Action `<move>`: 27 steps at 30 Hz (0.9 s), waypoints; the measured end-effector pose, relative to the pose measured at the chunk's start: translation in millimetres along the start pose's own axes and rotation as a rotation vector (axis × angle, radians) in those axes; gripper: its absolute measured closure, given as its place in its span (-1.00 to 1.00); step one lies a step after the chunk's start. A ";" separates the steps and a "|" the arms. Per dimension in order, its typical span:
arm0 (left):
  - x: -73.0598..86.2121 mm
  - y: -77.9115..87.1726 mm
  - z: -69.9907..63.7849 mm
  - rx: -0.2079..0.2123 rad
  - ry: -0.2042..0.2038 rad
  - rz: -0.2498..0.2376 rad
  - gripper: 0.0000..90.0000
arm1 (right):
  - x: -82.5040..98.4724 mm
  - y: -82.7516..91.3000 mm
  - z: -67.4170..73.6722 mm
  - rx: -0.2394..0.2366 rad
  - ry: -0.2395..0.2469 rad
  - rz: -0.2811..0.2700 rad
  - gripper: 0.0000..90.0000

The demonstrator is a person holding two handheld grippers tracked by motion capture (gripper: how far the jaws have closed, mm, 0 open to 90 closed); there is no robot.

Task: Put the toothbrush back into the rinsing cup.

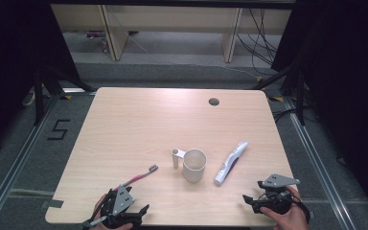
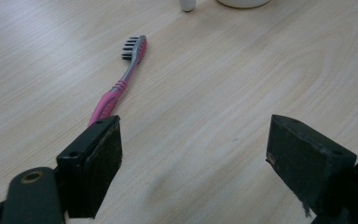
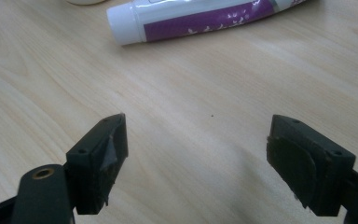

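On a pale wooden table (image 1: 124, 124), a cup (image 1: 194, 165) stands between a toothpaste tube (image 1: 231, 163) and a pink toothbrush (image 1: 139, 176). The toothbrush's long axis runs straight ahead of the left gripper (image 2: 193, 154), the nearer one. The right gripper (image 3: 196, 158) faces the tube; both grippers' jaws gape, empty.

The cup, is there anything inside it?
The cup stands upright on the table, and the part of its inside that shows looks empty. Its bottom is hidden by the near wall, so something small there can't be ruled out.

Overhead light, even and bright on the table (image 1: 124, 124); mild glare patch near its far edge. Surroundings dark. Soft shadows under jaws. High view slightly soft, gripper views sharp.
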State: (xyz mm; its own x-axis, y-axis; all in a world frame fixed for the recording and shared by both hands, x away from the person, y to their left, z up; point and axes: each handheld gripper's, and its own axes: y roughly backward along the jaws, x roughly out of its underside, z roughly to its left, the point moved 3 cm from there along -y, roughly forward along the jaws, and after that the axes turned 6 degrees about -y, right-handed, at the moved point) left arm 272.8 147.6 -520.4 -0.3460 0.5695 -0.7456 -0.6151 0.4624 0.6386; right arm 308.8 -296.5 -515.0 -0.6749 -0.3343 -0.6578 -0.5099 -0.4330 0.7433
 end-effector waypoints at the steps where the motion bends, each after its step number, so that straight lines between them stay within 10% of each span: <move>1: 0.1 0.0 0.0 0.003 -0.002 0.002 -0.61 | 0.0 0.0 0.2 -0.010 0.007 0.008 -0.49; 27: 0.1 0.2 4.2 -0.015 -0.004 0.013 -0.64 | 0.1 -0.5 -0.3 -0.008 0.011 0.005 -0.48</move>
State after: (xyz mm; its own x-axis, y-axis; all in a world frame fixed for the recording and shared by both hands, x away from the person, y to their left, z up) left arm 275.6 150.6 -519.5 -0.3509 0.5780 -0.7367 -0.6211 0.4451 0.6451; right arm 309.2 -296.6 -515.5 -0.6717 -0.3458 -0.6552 -0.5017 -0.4383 0.7458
